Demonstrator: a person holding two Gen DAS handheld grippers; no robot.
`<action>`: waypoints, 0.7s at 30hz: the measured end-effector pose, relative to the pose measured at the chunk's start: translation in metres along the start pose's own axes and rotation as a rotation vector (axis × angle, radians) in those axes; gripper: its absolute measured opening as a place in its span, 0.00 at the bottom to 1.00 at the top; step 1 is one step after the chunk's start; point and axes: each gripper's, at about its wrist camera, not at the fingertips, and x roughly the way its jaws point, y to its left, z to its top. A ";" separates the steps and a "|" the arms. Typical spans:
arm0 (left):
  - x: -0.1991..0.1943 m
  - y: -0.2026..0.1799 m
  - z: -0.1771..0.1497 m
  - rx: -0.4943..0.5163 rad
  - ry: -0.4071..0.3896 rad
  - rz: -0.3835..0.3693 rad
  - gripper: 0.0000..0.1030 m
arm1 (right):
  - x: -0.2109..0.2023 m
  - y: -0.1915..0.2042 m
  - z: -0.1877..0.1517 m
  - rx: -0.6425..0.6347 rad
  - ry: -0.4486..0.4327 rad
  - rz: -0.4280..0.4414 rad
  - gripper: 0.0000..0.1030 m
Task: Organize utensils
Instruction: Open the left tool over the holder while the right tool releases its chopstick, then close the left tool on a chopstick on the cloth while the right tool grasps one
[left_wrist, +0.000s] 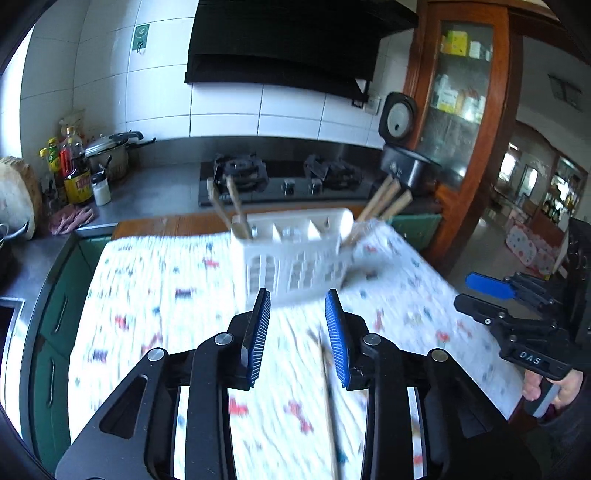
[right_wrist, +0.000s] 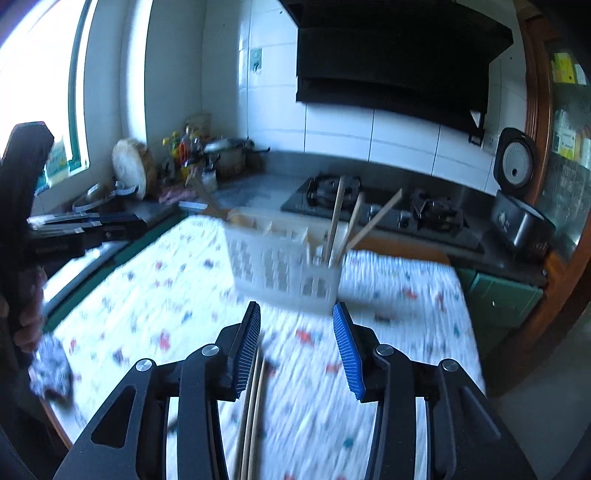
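Observation:
A white slotted utensil holder (left_wrist: 295, 254) stands on the patterned cloth (left_wrist: 166, 295), with wooden chopsticks (left_wrist: 384, 203) and wooden sticks (left_wrist: 225, 206) leaning out of it. It also shows in the right wrist view (right_wrist: 284, 269) with chopsticks (right_wrist: 351, 218) in its right end. My left gripper (left_wrist: 297, 299) is open above the cloth, just short of the holder; a loose chopstick (left_wrist: 328, 398) lies below it. My right gripper (right_wrist: 296, 314) is open and empty; a pair of chopsticks (right_wrist: 253, 413) lies on the cloth beneath its left finger. Both views are motion-blurred.
A gas stove (left_wrist: 284, 177) sits on the counter behind the table. Sauce bottles (left_wrist: 74, 170) and a pressure cooker (left_wrist: 110, 151) stand at the left, an open rice cooker (left_wrist: 402, 147) at the right. A wooden cabinet (left_wrist: 461, 110) rises at the right.

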 end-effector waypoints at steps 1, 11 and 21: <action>-0.003 -0.001 -0.013 -0.002 0.004 0.004 0.30 | 0.000 0.002 -0.010 0.004 0.010 0.006 0.39; -0.022 -0.001 -0.108 -0.080 0.068 -0.023 0.30 | -0.009 0.016 -0.112 0.080 0.097 0.051 0.36; -0.022 0.010 -0.152 -0.143 0.122 -0.028 0.30 | 0.008 0.025 -0.170 0.123 0.202 0.083 0.17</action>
